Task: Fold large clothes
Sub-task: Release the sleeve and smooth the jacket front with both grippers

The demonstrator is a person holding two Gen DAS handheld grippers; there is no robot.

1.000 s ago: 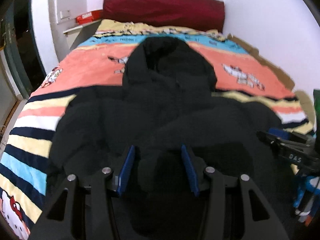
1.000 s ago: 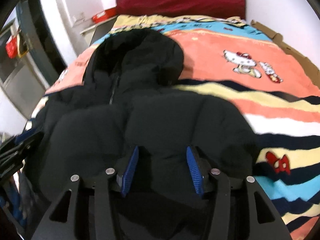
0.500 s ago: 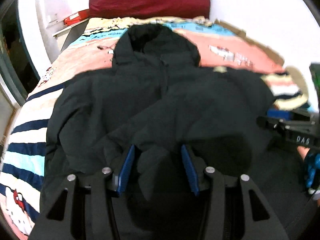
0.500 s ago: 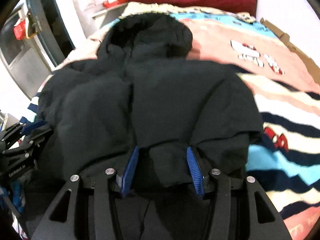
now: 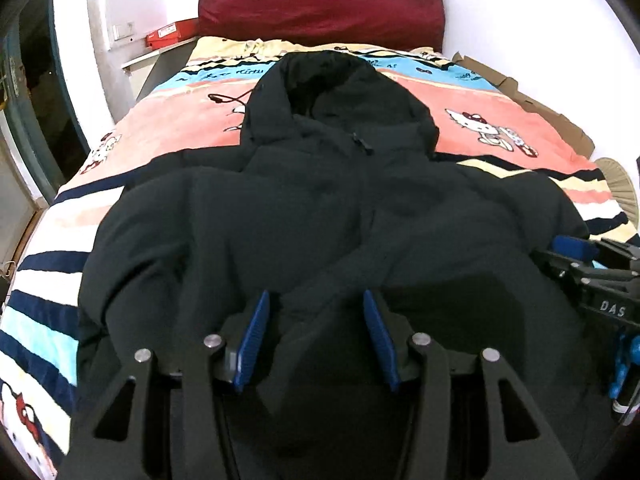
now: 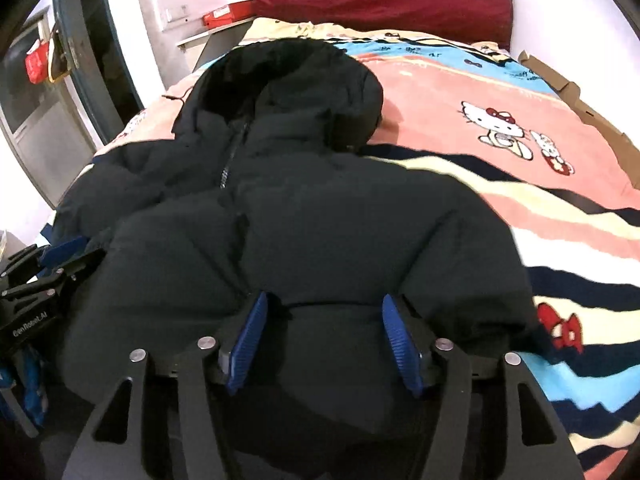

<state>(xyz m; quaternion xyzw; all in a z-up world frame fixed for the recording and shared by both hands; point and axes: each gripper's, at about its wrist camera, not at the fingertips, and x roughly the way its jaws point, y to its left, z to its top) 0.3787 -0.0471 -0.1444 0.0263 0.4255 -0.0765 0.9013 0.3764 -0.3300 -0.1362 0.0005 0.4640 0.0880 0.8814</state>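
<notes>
Black padded hooded jacket (image 5: 320,200) lies front-up on the striped cartoon-print blanket (image 5: 500,120) covering the bed, hood toward the dark red headboard cushion (image 5: 320,4). Left gripper (image 5: 316,336) at the near hem, blue-padded fingers (image 5: 252,340) spread with a fold of jacket between them. Right gripper (image 6: 324,340) likewise wide, fabric bunched between its pads; firm grip cannot be told for either

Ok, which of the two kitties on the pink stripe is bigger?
The kitty nearer the hood of the black coat is bigger; the little kitty beside it sits farther away.
</notes>
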